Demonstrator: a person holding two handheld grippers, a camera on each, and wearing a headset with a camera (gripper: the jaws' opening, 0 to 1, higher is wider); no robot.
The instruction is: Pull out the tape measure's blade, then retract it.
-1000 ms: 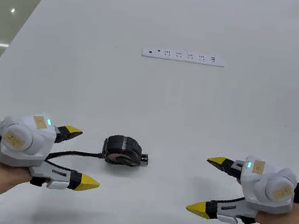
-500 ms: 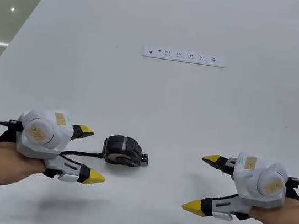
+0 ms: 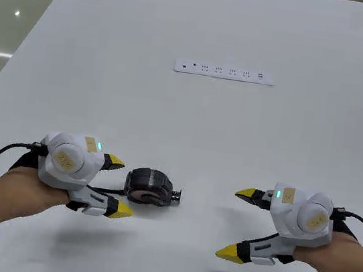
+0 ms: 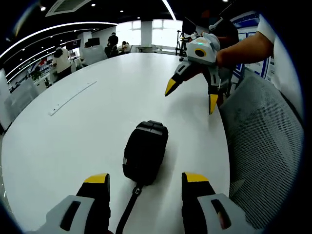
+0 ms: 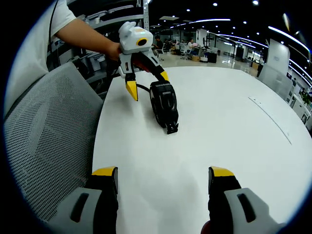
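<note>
A black tape measure [image 3: 150, 187] lies on the white table [image 3: 190, 124], its blade tip pointing right and a black strap trailing left. My left gripper [image 3: 118, 185] is open just left of it, yellow tips level with its rear end. In the left gripper view the tape measure [image 4: 145, 150] sits just ahead of the open left gripper [image 4: 146, 178], not touched. My right gripper [image 3: 240, 223] stands open well to the right, nothing between its fingers. The right gripper view shows the tape measure [image 5: 164, 104] far ahead of the right gripper [image 5: 163, 171], with the left gripper [image 5: 146, 82] at it.
A white power strip [image 3: 224, 72] lies flat at the table's far middle. A grey mesh chair back [image 4: 263, 141] stands at the near table edge. The table's left edge drops to a glossy floor [image 3: 10, 10].
My left gripper has moved right, up to the tape measure's rear end. The right gripper has shifted slightly left. The tape measure has stayed put.
</note>
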